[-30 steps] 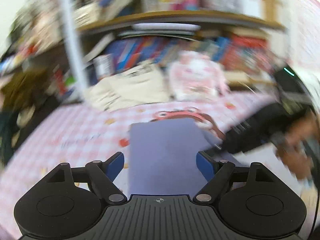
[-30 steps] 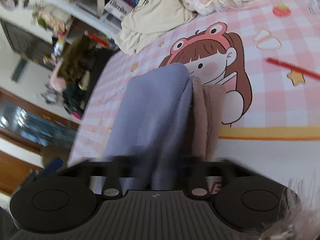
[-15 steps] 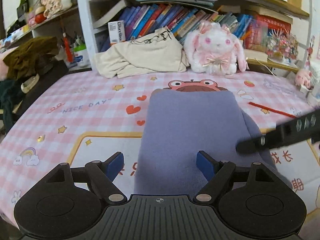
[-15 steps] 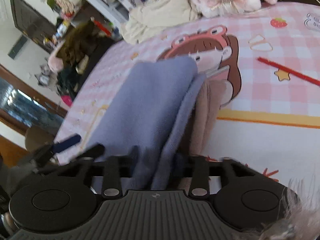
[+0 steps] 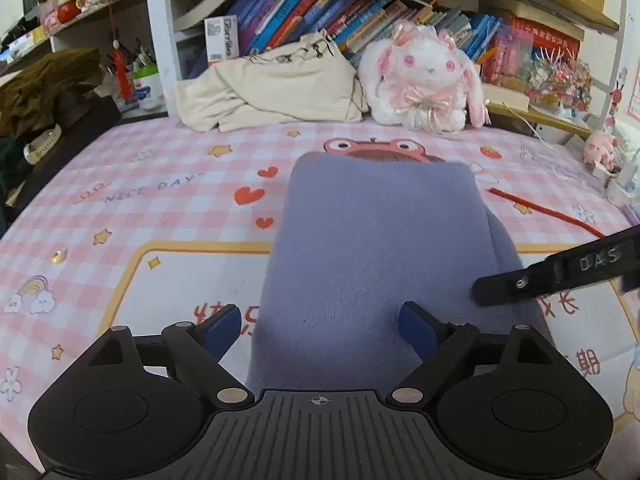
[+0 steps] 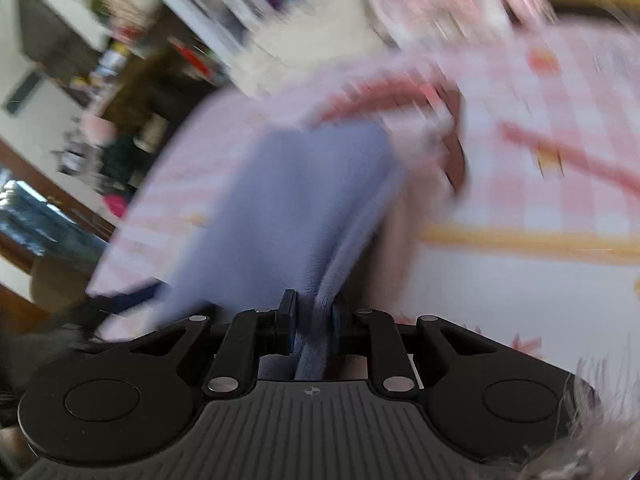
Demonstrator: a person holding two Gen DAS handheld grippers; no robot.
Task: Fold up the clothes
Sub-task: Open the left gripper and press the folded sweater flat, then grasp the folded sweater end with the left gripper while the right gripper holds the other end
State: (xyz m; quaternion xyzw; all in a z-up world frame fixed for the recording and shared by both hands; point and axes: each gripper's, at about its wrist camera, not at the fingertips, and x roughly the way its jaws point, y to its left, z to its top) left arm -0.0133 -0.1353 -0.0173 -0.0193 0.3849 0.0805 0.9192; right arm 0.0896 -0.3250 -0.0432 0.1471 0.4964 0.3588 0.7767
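Note:
A folded lavender garment (image 5: 372, 248) lies on the pink checked cover (image 5: 152, 184). My left gripper (image 5: 320, 326) is open, its blue pads either side of the garment's near end, nothing held. My right gripper (image 6: 312, 320) is shut on the lavender garment's (image 6: 288, 208) right edge; a brownish-pink layer (image 6: 400, 232) shows beside it. The right wrist view is motion-blurred. The right gripper's finger also shows in the left wrist view (image 5: 560, 276), at the garment's right side.
A cream garment (image 5: 276, 88) and a white plush rabbit (image 5: 424, 80) lie at the back against a bookshelf (image 5: 320, 12). A red stick (image 5: 548, 212) lies right of the garment. Dark clothes (image 5: 48, 92) are piled at the left.
My right gripper has closed on the lavender garment's edge and is moving fast. My left gripper stays open and has come slightly closer over the garment.

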